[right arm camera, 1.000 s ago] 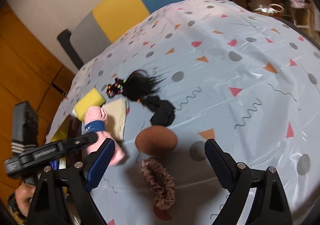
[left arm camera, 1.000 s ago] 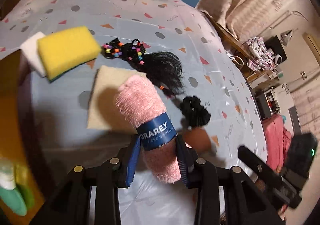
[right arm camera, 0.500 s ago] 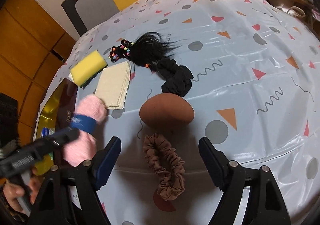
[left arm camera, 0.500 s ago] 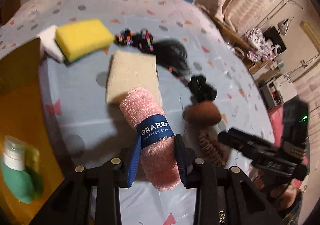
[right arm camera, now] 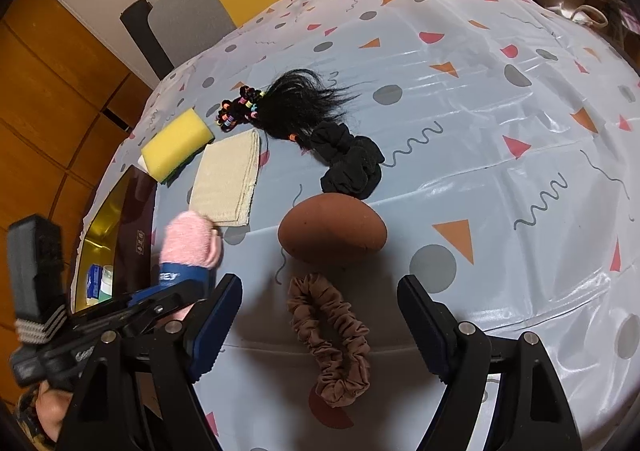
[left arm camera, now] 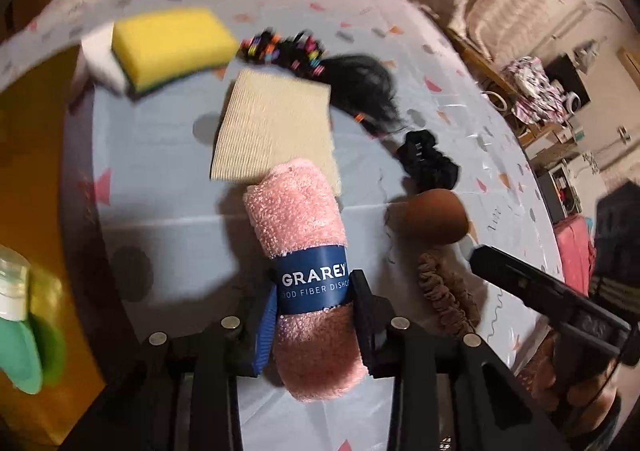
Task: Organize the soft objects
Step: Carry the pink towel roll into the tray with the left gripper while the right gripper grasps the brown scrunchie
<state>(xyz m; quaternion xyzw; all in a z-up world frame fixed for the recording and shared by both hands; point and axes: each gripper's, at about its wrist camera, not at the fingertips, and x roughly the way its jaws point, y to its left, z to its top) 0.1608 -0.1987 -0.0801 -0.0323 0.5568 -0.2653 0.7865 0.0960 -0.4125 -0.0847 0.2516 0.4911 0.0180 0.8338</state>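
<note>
At lower centre of its view, the left gripper [left arm camera: 314, 315] pinches a rolled pink cloth [left arm camera: 300, 219] whose blue band [left arm camera: 314, 283] reads "GRAREY", while the right gripper [right arm camera: 320, 319] gapes wide over a brown scrunchie [right arm camera: 332, 339].

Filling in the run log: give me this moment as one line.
left gripper: shut on pink towel roll | right gripper: open above brown scrunchie | tablecloth

Pink towel roll [left arm camera: 304, 247] now nearer box [right arm camera: 100, 219].
</note>
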